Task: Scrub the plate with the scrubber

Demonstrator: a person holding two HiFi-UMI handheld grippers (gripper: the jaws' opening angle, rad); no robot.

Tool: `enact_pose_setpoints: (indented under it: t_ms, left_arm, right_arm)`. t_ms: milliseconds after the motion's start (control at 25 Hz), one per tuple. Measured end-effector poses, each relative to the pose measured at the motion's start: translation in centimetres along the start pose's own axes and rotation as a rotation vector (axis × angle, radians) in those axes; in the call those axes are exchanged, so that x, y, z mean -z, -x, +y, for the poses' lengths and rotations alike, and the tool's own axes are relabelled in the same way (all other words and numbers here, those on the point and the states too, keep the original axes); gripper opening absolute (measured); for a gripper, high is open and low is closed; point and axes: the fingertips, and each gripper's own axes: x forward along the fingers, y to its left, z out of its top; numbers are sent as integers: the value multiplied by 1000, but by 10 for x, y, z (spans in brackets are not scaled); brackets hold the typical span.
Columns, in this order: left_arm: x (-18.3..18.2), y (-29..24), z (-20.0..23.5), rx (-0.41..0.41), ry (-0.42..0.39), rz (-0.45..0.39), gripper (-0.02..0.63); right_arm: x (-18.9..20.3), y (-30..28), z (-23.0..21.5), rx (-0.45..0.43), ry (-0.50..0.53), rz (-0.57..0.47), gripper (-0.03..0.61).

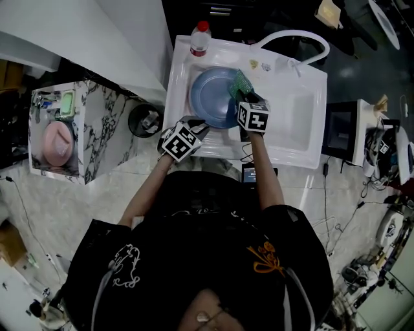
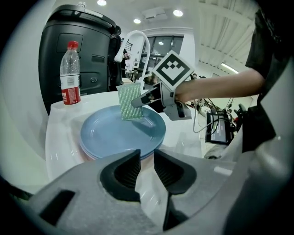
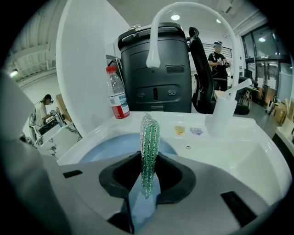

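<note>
A blue plate [image 1: 210,97] [image 2: 110,133] [image 3: 108,148] lies in the left part of the white sink [image 1: 304,81]. My right gripper [image 1: 246,95] [image 2: 146,97] [image 3: 148,180] is shut on a green mesh scrubber [image 1: 242,81] [image 2: 130,102] [image 3: 149,147]. It holds the scrubber upright over the plate's right half, with the lower edge at or just above the plate; I cannot tell which. At the plate's near left rim sits my left gripper [image 1: 196,127] [image 2: 146,167], its jaws a narrow gap apart with nothing between them.
A water bottle with a red cap [image 1: 200,37] [image 2: 70,73] [image 3: 118,94] stands on the sink's back edge behind the plate. The white faucet [image 1: 294,37] [image 3: 183,13] arches over the back. A marble-patterned stand [image 1: 97,136] is at the left.
</note>
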Motion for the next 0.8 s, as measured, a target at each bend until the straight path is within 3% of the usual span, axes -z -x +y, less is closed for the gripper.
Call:
enact_pose_setpoints:
  t_ms: [400, 600, 800]
  left_arm:
    - [0, -2, -6, 5, 4, 13, 101]
    - [-8, 4, -5, -5, 13, -3, 101]
    - [-7, 10, -2, -21, 37, -17, 101]
  right_arm:
    - [-3, 18, -40, 120, 50, 13, 92]
    - [-2, 21, -40, 102, 22, 7, 92]
    - [-11, 30, -10, -12, -108, -41, 92]
